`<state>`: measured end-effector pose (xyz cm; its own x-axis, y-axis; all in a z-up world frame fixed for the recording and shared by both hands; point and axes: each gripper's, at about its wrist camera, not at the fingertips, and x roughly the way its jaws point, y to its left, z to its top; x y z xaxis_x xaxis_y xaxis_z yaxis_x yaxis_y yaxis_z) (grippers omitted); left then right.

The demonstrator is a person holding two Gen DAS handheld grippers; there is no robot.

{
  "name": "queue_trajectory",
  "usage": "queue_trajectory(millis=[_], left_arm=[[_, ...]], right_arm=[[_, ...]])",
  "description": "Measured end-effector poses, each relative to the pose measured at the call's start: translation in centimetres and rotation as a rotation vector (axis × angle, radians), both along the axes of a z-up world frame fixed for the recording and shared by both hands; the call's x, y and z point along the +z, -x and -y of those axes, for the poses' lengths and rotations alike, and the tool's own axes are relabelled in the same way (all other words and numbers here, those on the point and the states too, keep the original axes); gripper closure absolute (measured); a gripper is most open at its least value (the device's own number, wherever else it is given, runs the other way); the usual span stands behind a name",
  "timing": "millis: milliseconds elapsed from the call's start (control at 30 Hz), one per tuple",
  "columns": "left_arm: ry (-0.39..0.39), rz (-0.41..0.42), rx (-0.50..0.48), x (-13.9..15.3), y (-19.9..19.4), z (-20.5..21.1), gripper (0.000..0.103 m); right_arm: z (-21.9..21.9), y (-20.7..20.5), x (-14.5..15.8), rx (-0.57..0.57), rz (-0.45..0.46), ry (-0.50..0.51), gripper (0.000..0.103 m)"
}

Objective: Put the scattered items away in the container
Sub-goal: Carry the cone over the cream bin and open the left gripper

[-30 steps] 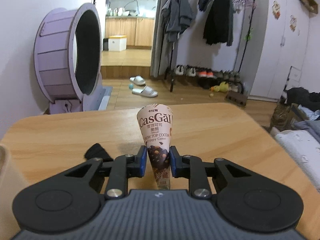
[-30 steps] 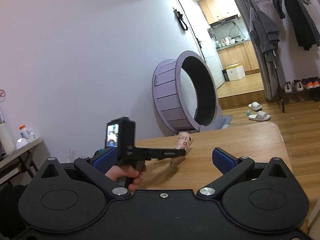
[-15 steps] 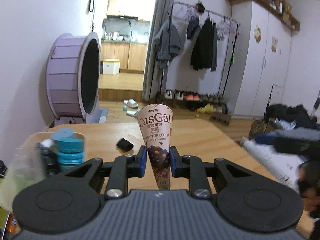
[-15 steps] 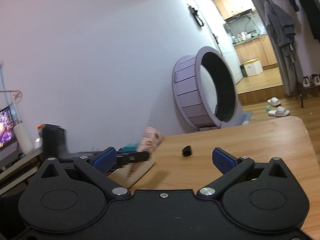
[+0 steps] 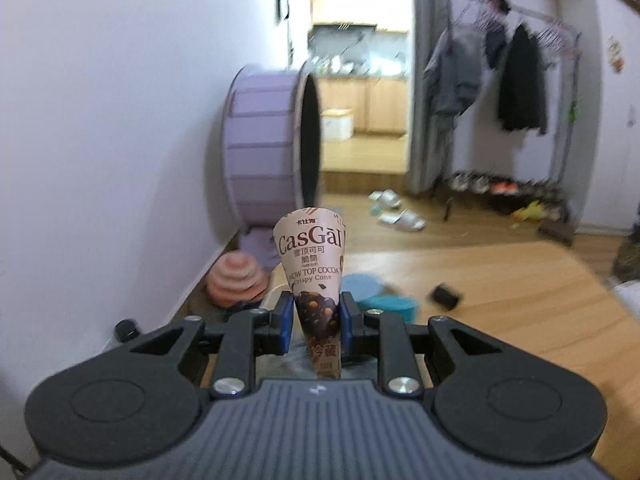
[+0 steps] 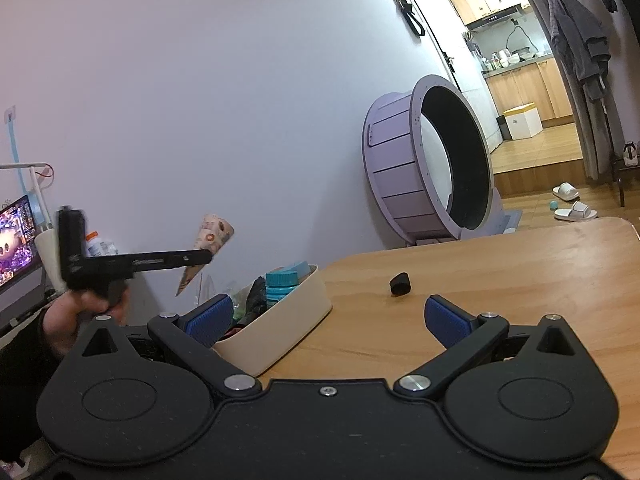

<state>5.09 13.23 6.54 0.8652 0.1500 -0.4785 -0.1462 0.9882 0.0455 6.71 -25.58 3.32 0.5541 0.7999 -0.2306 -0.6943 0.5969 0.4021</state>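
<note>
Left tongs (image 5: 313, 322): pinching cone (image 5: 314, 276), held in the air at left of frame, above bin (image 6: 280, 326). Right tongs (image 6: 328, 318): spread, empty, lower centre. Black item (image 6: 400, 284): loose on worktop (image 6: 500, 280), centre. Step: depositing cone. Next: lower, release into bin.

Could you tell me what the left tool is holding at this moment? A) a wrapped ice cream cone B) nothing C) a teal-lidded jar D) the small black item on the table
A: the left tool is shut on the wrapped ice cream cone, its blue pads pressing both sides, while the small black item lies on the table.
</note>
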Motion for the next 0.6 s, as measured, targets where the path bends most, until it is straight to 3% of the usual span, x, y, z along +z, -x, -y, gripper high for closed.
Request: queue_trajectory(millis=[333, 600], left_arm=[[-0.030, -0.153, 0.018, -3.2, -5.4, -1.5, 0.075], [-0.059, -0.127, 0.025, -1.9, -3.3, -1.6, 0.064]], right_arm=[[-0.3, 0.2, 0.2, 0.009, -0.003, 0.031, 0.000], [-0.4, 0.1, 0.5, 0.012, -0.002, 0.030, 0.000]])
